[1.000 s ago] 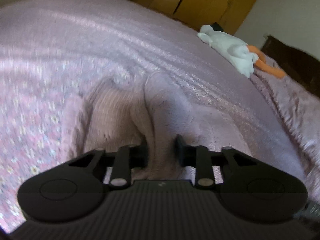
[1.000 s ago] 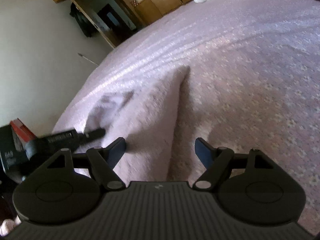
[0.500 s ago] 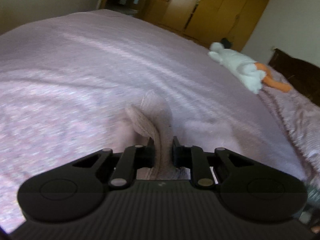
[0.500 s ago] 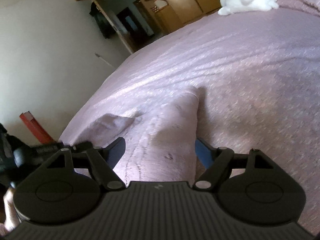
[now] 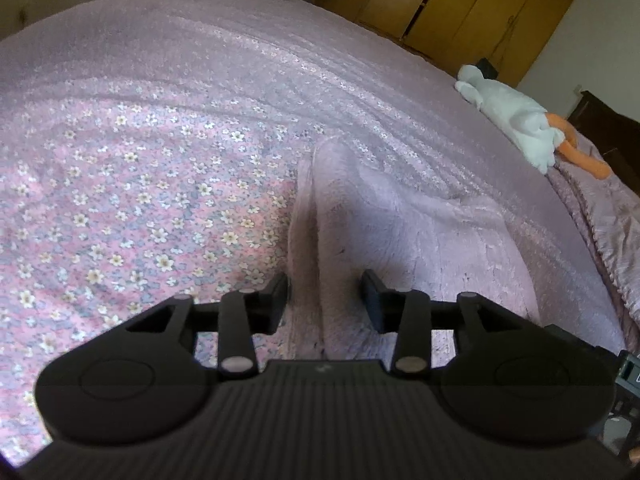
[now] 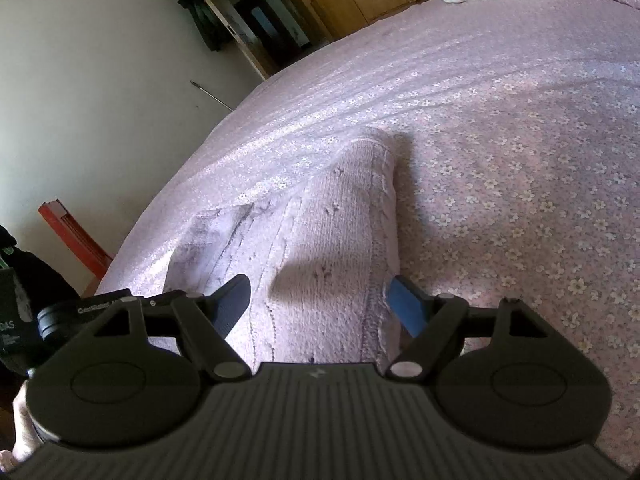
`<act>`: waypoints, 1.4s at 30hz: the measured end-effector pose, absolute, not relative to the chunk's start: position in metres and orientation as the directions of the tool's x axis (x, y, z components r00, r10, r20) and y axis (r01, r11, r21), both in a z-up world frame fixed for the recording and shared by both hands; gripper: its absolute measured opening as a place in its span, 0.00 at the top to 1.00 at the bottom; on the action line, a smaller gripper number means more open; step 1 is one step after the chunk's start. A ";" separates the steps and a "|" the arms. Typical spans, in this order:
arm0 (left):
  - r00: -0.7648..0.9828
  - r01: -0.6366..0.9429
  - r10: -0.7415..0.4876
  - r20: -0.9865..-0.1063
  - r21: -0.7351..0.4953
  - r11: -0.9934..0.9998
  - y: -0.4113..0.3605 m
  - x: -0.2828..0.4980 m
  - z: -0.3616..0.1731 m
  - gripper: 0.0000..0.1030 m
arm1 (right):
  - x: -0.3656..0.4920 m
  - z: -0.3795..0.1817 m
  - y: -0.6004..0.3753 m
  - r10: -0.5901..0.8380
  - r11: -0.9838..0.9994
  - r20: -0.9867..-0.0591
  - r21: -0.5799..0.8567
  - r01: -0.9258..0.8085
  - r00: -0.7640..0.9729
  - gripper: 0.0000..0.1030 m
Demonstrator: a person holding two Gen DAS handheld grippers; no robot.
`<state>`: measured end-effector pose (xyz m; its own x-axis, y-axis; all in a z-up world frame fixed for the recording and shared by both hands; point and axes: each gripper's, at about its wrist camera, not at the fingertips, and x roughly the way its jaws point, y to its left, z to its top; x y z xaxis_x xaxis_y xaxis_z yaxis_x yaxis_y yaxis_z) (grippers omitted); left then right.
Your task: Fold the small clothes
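Since half a second ago the left gripper (image 5: 324,294) has let go; its fingers (image 5: 276,296), then pinched on a raised fold of the garment, now stand moderately apart with the cloth lying slack between them, and the lifted fold has dropped onto the bed (image 5: 160,128); the right gripper (image 6: 320,300) has hardly shifted, its fingers (image 6: 406,306) wide apart and holding nothing.

The pink knitted garment (image 6: 332,232) lies flat on the flowered pink bedspread at the near edge of the bed, directly ahead of both grippers; it looks already doubled over, with a second layer showing along its left edge in the left wrist view; its long axis runs from near to far, narrowing toward a far tip (image 6: 376,140); a smaller flap (image 6: 212,236) sticks out on its left side in the right wrist view.

Both grippers sit at the near end, so neither is clearly closer; I judge the next fold would bring the near end toward the far tip, or tuck that flap, which lies on the left gripper's side.

A white soft toy (image 5: 512,120) rests well apart at the far right of the bed; wooden cupboards (image 5: 480,8) stand beyond.
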<state>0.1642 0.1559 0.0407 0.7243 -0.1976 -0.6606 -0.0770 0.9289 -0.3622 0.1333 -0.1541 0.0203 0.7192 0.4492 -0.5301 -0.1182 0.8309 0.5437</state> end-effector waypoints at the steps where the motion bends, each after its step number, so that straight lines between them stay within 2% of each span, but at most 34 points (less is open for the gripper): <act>1: 0.724 -0.084 -0.187 -0.664 -0.354 0.931 0.156 0.163 0.042 0.53 | 0.133 0.020 -0.154 0.449 0.832 -0.531 0.541 -0.119 0.719 0.20; 5: 0.720 -0.104 -0.148 -0.678 -0.316 0.943 0.155 0.157 0.048 0.51 | 0.130 0.019 -0.156 0.450 0.835 -0.538 0.537 -0.121 0.713 0.20; 7: 0.721 -0.106 -0.128 -0.682 -0.290 0.951 0.153 0.154 0.053 0.41 | 0.129 0.019 -0.157 0.455 0.836 -0.542 0.533 -0.129 0.706 0.20; 11: 0.730 -0.094 -0.098 -0.676 -0.242 0.966 0.149 0.146 0.063 0.33 | 0.124 0.021 -0.160 0.445 0.851 -0.552 0.506 -0.141 0.705 0.20; 15: 0.726 -0.082 -0.109 -0.679 -0.243 0.966 0.148 0.143 0.069 0.32 | 0.123 0.021 -0.166 0.444 0.853 -0.558 0.502 -0.140 0.701 0.19; 20: 0.693 -0.075 -0.150 -0.705 -0.278 0.958 0.149 0.144 0.064 0.31 | 0.125 0.023 -0.169 0.453 0.857 -0.564 0.490 -0.161 0.691 0.09; 25: 0.671 -0.104 -0.150 -0.726 -0.293 0.950 0.154 0.147 0.053 0.31 | 0.134 0.024 -0.170 0.462 0.854 -0.570 0.491 -0.169 0.680 0.09; 32: 0.672 -0.092 -0.211 -0.710 -0.362 0.928 0.158 0.153 0.044 0.31 | 0.147 0.015 -0.167 0.480 0.842 -0.592 0.517 -0.151 0.648 0.09; 40: 0.645 -0.096 -0.244 -0.725 -0.394 0.914 0.156 0.167 0.025 0.31 | 0.168 -0.004 -0.156 0.543 0.794 -0.586 0.592 -0.141 0.601 0.08; 41: 0.645 -0.095 -0.254 -0.721 -0.405 0.909 0.156 0.169 0.023 0.30 | 0.174 -0.009 -0.155 0.563 0.777 -0.583 0.615 -0.135 0.586 0.08; 42: 0.648 -0.088 -0.267 -0.714 -0.419 0.904 0.156 0.171 0.021 0.25 | 0.178 -0.013 -0.154 0.577 0.763 -0.575 0.633 -0.132 0.581 0.08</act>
<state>0.1707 0.1561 0.0207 0.6476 -0.2673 -0.7135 -0.0882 0.9039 -0.4186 0.1775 -0.1536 -0.0127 0.5807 0.5767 -0.5747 -0.1317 0.7631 0.6327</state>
